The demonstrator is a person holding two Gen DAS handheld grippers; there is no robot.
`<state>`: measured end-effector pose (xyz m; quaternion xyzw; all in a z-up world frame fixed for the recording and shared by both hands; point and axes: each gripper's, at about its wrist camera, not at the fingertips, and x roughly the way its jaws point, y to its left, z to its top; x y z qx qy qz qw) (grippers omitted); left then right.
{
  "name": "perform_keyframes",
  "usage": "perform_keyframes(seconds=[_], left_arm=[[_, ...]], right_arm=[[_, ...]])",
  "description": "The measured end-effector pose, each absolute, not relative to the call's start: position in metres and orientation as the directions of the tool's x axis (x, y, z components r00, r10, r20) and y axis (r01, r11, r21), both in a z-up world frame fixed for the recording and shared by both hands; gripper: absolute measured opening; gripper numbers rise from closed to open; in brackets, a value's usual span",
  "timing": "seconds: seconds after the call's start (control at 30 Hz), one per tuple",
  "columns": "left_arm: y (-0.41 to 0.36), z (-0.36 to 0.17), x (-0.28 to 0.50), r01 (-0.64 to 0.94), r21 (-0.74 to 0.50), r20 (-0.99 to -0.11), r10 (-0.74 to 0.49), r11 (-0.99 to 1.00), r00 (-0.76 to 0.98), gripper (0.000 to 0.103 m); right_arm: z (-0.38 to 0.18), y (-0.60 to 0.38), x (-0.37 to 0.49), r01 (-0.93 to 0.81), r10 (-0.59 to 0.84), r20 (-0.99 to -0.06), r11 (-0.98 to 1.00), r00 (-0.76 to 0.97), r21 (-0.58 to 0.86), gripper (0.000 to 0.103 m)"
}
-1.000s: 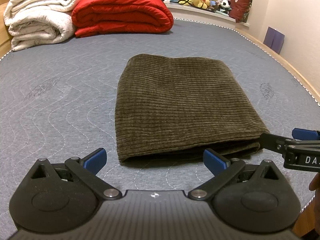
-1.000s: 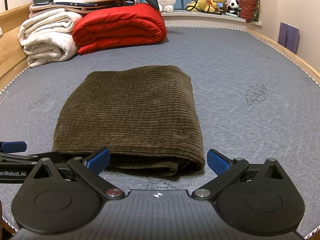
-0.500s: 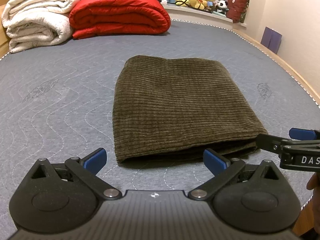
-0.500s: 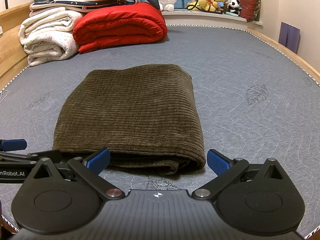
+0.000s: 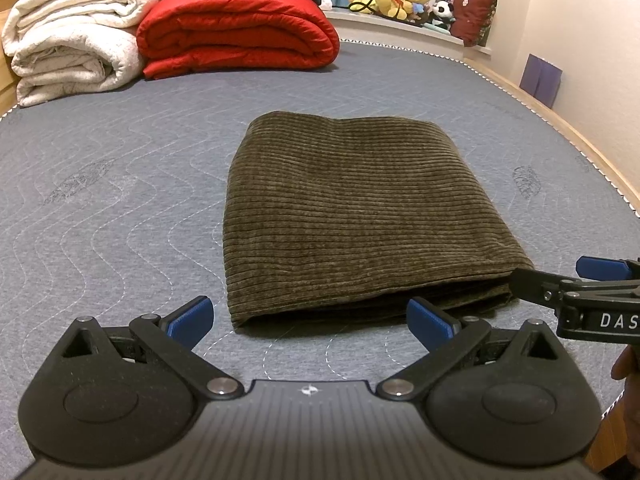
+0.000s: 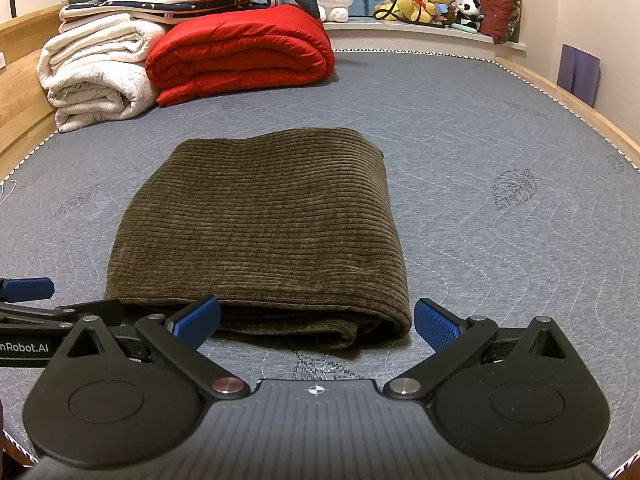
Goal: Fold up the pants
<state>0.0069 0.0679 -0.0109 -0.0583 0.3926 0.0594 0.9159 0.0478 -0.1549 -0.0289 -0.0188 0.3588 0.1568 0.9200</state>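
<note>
Both tools, left (image 5: 307, 314) and right (image 6: 316, 318), gape empty at frame bottom; snagging the folded pants (image 6: 260, 236) would undo them.

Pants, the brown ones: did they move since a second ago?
No. The pants sit just the same beside the leaf print on the mattress.

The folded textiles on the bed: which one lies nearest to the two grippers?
The olive-brown corduroy pants, folded into a rectangle just ahead of both open grippers. The red quilt and the white blanket lie far back, at the bed's head.
</note>
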Motion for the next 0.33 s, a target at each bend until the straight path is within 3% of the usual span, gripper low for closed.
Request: perform_keyframes(seconds=[0.33], left_arm=[[0.0675, -0.0088, 0.006, -0.151, -0.055, -0.717, 0.066, 0.987, 0.694, 0.103]], right_arm=[[-0.0289, -0.155, 0.0476, -0.302, 0.275, -0.666, 0.95, 0.693, 0.079, 0.102]])
